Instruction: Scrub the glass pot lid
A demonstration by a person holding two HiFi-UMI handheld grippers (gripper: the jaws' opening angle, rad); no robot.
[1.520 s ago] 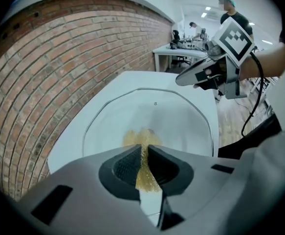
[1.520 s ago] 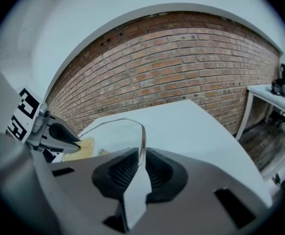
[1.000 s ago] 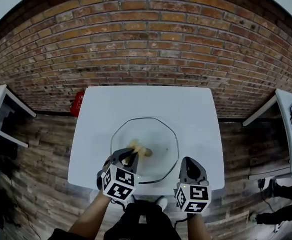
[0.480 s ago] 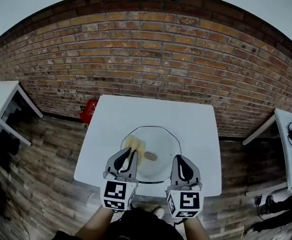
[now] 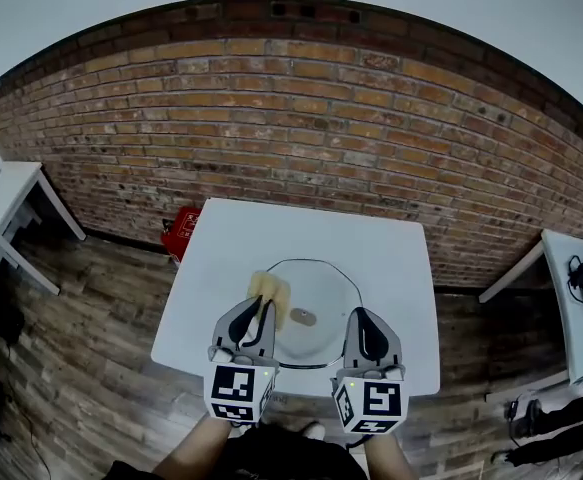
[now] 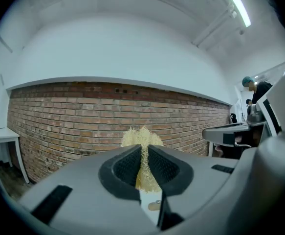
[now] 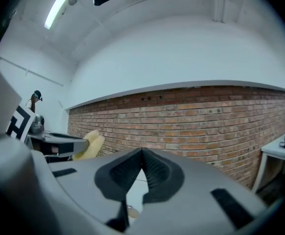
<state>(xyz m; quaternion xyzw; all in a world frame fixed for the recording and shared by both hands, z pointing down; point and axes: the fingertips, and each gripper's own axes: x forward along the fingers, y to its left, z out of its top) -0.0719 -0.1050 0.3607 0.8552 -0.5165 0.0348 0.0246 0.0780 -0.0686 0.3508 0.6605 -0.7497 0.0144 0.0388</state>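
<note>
Yellow scrubber (image 6: 141, 137) clamped in left gripper (image 6: 142, 153); right gripper (image 7: 142, 155) closed, empty; lid (image 5: 326, 290) on table (image 5: 396, 258)

The left gripper (image 6: 143, 155) is pinching a yellow scrubber (image 6: 141, 137) between its jaws, its frayed tuft sticking out past them. A brick wall (image 6: 64, 116) is running across far behind, with a white table (image 6: 0, 133) at the left.

You are seeing no readable text, brand or number anywhere; the cubes on your left gripper (image 5: 258, 308) and right gripper (image 5: 364, 316) are showing only black-and-white square markers.
</note>
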